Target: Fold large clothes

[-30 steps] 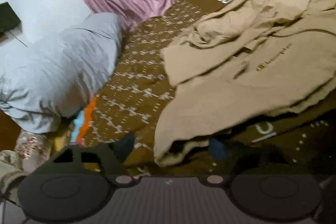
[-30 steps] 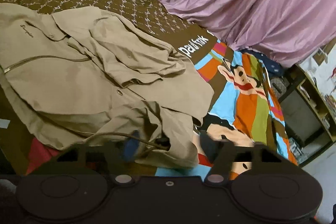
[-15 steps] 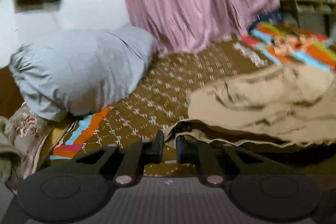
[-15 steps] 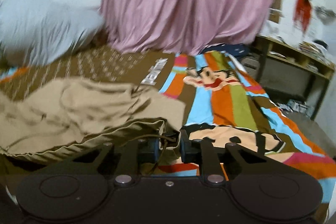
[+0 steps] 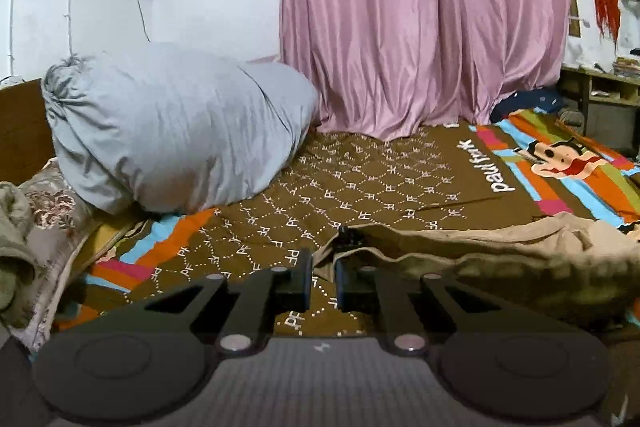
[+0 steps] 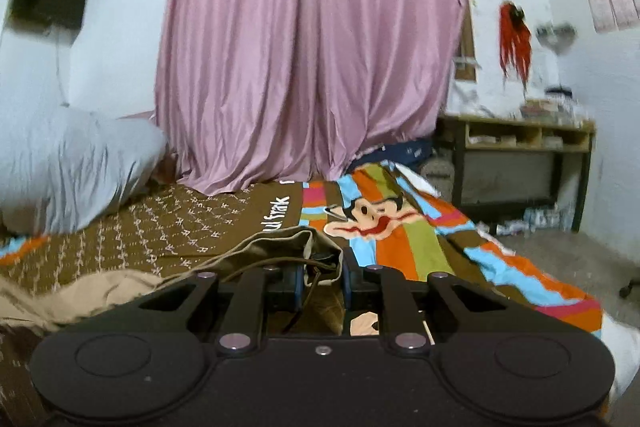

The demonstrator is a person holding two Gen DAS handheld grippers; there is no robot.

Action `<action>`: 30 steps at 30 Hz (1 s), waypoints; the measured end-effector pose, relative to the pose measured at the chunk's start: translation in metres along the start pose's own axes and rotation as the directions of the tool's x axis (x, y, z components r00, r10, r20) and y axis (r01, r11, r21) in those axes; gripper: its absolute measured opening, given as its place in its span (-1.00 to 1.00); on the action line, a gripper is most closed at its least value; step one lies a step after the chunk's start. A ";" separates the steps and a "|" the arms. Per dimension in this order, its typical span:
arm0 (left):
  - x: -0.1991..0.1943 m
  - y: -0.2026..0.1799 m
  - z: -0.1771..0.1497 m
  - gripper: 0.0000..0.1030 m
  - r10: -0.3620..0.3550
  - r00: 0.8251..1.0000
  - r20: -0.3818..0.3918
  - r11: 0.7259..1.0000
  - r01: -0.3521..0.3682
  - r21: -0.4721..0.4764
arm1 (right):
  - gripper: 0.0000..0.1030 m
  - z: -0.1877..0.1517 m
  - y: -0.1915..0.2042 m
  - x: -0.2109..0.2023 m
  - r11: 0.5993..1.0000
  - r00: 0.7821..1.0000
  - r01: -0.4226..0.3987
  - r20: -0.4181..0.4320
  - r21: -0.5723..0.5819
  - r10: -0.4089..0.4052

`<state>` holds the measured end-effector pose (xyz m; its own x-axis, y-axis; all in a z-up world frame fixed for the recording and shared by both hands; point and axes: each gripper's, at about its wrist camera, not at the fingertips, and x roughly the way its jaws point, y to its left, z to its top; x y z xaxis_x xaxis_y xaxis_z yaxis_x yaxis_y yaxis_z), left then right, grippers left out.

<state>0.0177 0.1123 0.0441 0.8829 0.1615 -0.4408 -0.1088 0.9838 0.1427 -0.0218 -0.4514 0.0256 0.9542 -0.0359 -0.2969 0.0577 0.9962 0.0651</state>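
Right now both grippers are clenched on the tan jacket [image 5: 500, 247] hem: left gripper [image 5: 322, 277] pinches one corner w/ the cloth trailing off to its right, right gripper [image 6: 320, 281] pinches the other w/ cloth trailing left. Hem hangs stretched between them above the bedspread [image 5: 380, 187], so the fold likely goes fwd toward the curtain [image 5: 420, 27]

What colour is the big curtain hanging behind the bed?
The curtain is a plain dusty pink, sharpest in the left wrist view.

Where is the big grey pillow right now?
The grey pillow lies at the left of both wrist views, on the brown patterned bedspread, just left of the pink curtain.
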 end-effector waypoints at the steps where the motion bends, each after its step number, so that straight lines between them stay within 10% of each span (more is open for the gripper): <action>1: 0.009 -0.002 0.003 -0.77 0.006 1.000 -0.005 1.000 -0.006 0.012 | -0.65 0.000 -0.003 0.012 1.000 1.000 0.002 -0.019 0.005 -0.002; 13: 0.190 -0.049 0.035 -0.77 0.043 0.983 -0.181 0.976 -0.002 0.218 | -0.64 0.011 0.002 0.209 0.997 0.961 0.054 -0.268 -0.056 -0.067; 24: 0.296 -0.045 -0.022 -0.66 -0.037 0.882 -0.470 0.995 0.077 0.067 | -0.61 -0.068 0.007 0.319 0.989 0.864 0.066 -0.489 -0.129 -0.122; 26: 0.294 -0.032 -0.023 -0.45 -0.064 0.868 -0.492 0.997 0.078 0.009 | -0.55 -0.073 0.005 0.320 0.991 0.862 0.064 -0.495 -0.114 -0.113; 28: 0.286 -0.019 -0.021 0.49 -0.112 0.863 -0.493 0.994 0.099 -0.053 | -0.38 -0.071 0.000 0.317 0.995 0.860 0.055 -0.502 -0.078 -0.087; 30: 0.269 -0.008 -0.021 0.64 -0.148 0.876 -0.459 0.989 0.117 -0.094 | -0.07 -0.067 -0.005 0.309 0.999 0.866 0.040 -0.497 -0.034 -0.052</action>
<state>0.2470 0.1497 -0.0942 0.5795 0.0320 -0.8143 -0.0470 0.9989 0.0058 0.2532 -0.4627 -0.1305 0.6780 -0.0434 -0.7338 0.0858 0.9961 0.0204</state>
